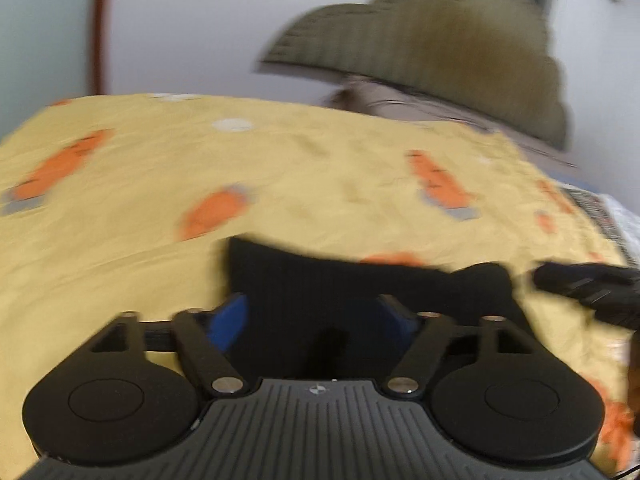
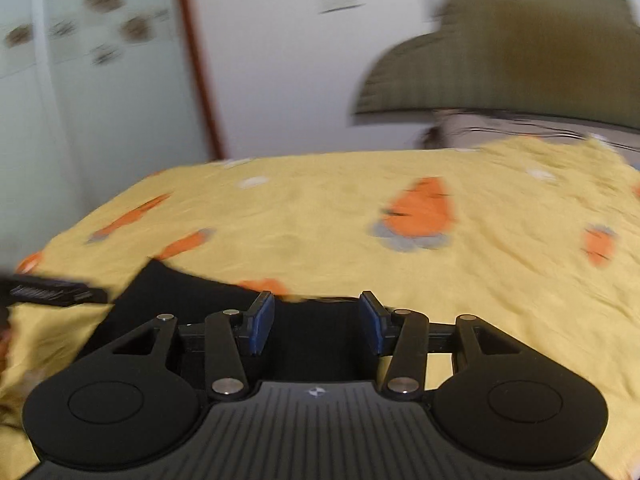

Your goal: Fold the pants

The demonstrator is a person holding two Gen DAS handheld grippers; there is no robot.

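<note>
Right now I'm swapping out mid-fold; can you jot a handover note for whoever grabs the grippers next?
Left gripper: open, holding nothing, above the pants.
Right gripper: open, pads apart, nothing pinched.
Pants: a black bundle lying on the yellow sheet at the near edge of the bed, just under both grippers.
Done: both grippers are off the pants.
Left: blur hides how neat the fold is; check it, and fold again if needed.

pants (image 1: 360, 292) on bedsheet (image 1: 280, 168) | headboard (image 1: 440, 40) behind | wall (image 1: 180, 20) left of headboard
</note>
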